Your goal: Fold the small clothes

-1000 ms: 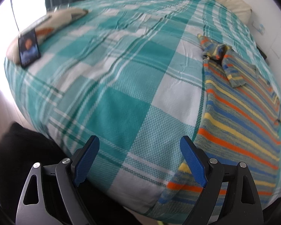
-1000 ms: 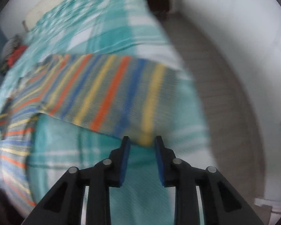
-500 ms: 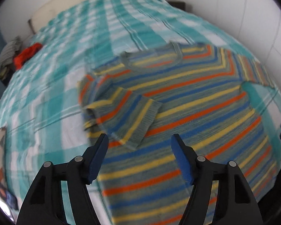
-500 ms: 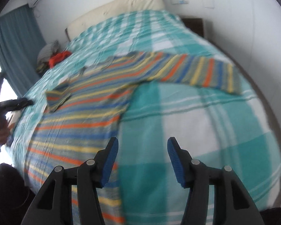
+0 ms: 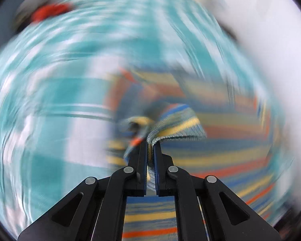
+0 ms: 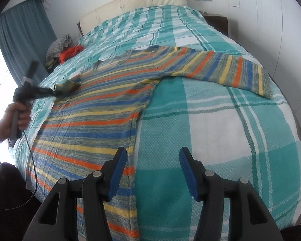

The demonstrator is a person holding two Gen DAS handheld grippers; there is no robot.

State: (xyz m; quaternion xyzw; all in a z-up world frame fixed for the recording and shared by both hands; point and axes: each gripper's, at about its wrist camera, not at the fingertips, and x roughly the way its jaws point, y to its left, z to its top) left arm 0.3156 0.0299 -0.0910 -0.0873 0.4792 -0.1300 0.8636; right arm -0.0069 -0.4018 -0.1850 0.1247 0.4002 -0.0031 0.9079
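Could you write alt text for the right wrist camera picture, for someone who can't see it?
A striped sweater lies spread on a bed with a teal checked cover, one sleeve stretched to the right. The open right gripper hovers at the near edge, while the left gripper, held in a hand, pinches the far sleeve.

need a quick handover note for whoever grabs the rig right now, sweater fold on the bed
Left gripper: shut on the cuff of the striped sweater's left sleeve; that view is motion-blurred.
Right gripper: open, holding nothing, above the sweater's hem edge near the foot of the bed.
Sweater: lies flat on the plaid cover, neck toward the headboard; right sleeve stretched out sideways.
Done: left cuff gripped.
Left: lay the left sleeve across the body, likely fold in the right sleeve, then fold the body.
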